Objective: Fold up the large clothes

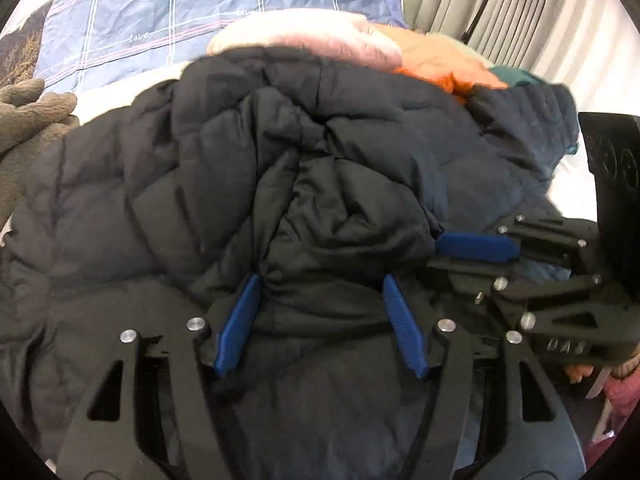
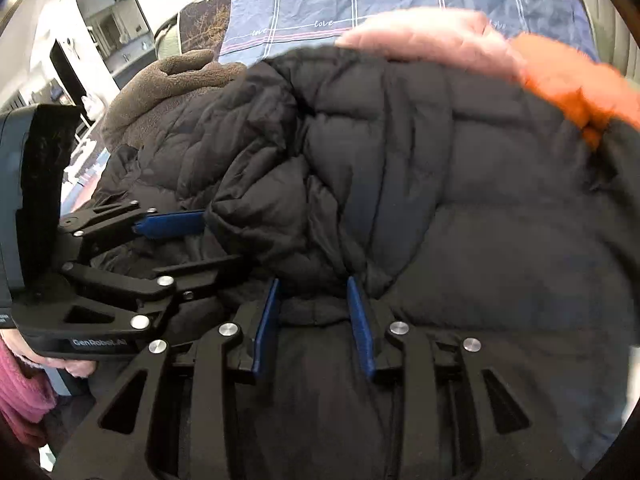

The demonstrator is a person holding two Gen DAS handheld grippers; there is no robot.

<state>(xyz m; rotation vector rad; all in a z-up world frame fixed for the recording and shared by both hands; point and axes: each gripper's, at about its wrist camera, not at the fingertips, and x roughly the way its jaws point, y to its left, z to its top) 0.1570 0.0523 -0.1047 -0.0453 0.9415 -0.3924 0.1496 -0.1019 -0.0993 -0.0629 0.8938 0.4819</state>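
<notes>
A black quilted puffer jacket (image 1: 280,160) (image 2: 440,200) lies bunched across the bed and fills both views. My left gripper (image 1: 320,280) points down onto it with its blue pads (image 1: 240,320) set wide apart. A loose hump of jacket lies between the pads, which do not squeeze it. Seen from the right wrist, the left gripper (image 2: 220,240) comes in from the left beside a rolled fold. My right gripper (image 2: 313,282) stands partly open around a small ridge of the jacket's edge. In the left wrist view the right gripper (image 1: 434,254) reaches in from the right.
Behind the jacket lie a pink garment (image 1: 304,36) and an orange one (image 1: 444,64). A brown fleece (image 1: 28,120) sits at the left on a blue plaid sheet (image 1: 180,8). Grey curtains (image 1: 500,8) hang at the far right. A person's pink sleeve (image 2: 24,392) shows low left.
</notes>
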